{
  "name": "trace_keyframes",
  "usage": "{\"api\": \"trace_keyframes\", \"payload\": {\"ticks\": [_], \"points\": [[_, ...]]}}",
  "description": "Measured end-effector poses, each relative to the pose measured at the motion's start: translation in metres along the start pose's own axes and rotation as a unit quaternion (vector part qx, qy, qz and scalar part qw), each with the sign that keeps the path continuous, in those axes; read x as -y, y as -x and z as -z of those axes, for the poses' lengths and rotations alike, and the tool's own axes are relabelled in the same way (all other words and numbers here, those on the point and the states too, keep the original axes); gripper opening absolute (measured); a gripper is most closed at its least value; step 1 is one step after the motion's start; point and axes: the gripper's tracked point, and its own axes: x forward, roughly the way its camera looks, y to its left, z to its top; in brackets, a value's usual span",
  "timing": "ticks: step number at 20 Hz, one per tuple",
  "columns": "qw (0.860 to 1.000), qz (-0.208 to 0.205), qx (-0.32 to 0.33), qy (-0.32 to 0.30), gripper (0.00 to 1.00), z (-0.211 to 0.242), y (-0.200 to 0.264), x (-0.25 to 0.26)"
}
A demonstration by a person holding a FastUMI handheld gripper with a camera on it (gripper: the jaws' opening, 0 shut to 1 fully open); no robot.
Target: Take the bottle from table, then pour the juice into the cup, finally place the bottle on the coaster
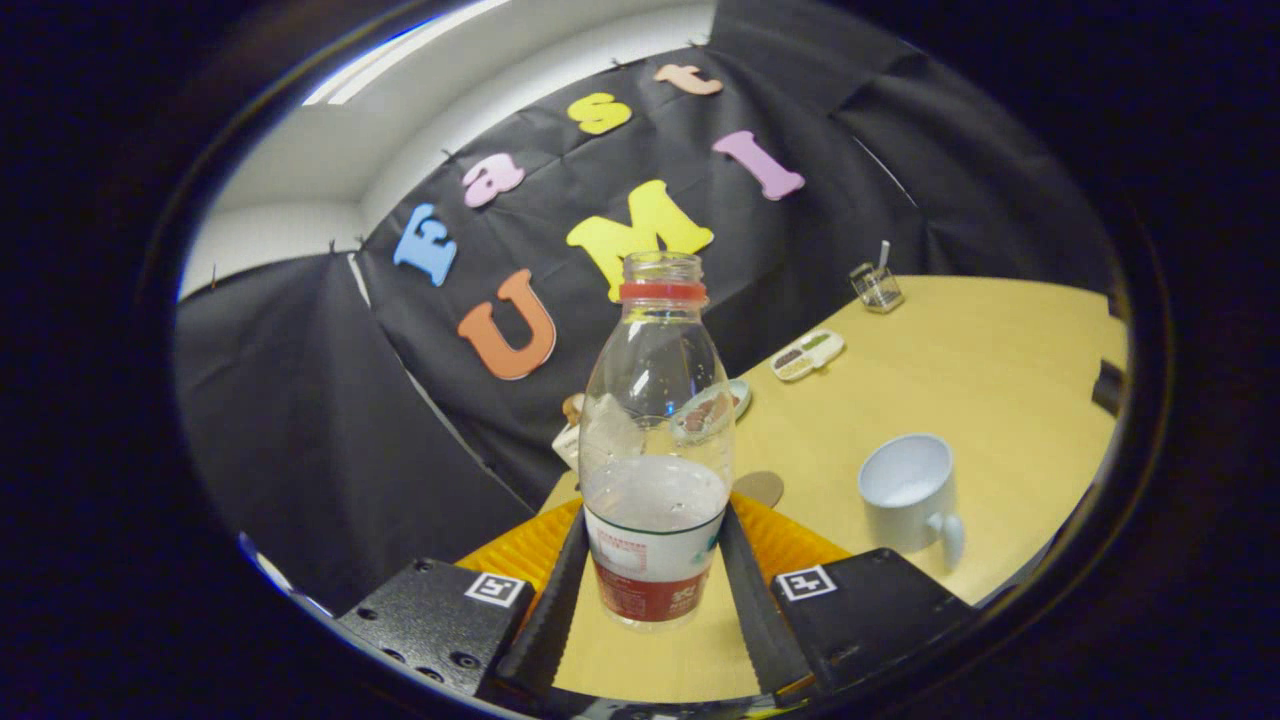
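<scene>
A clear, uncapped plastic bottle with a red neck ring and a red-and-white label stands upright between my fingers. Pale juice fills its lower part. My gripper is shut on the bottle, one finger pressing on each side at label height. An orange ribbed coaster lies on the table just beyond the fingers, spreading out behind the bottle on both sides. A white cup with its handle towards me stands to the right of the bottle and the right finger, with something pale in its bottom.
The wooden table stretches away to the right. On its far side lie a small compartment tray, a glass holder and a small dish. A brown disc sits by the coaster. Black cloth walls rise behind.
</scene>
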Motion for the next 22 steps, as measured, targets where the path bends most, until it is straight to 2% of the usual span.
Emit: {"api": "trace_keyframes", "payload": {"ticks": [5,10,18,22], "points": [[0.990,0.028,0.025,0.133,0.77,-0.022,0.015,-0.011],[0.979,0.037,0.065,0.191,0.77,-0.065,0.020,-0.033],[0.972,0.064,0.097,0.206,0.77,-0.124,-0.012,-0.028],[0.974,0.065,0.103,0.190,0.77,-0.143,-0.042,-0.023]]}}
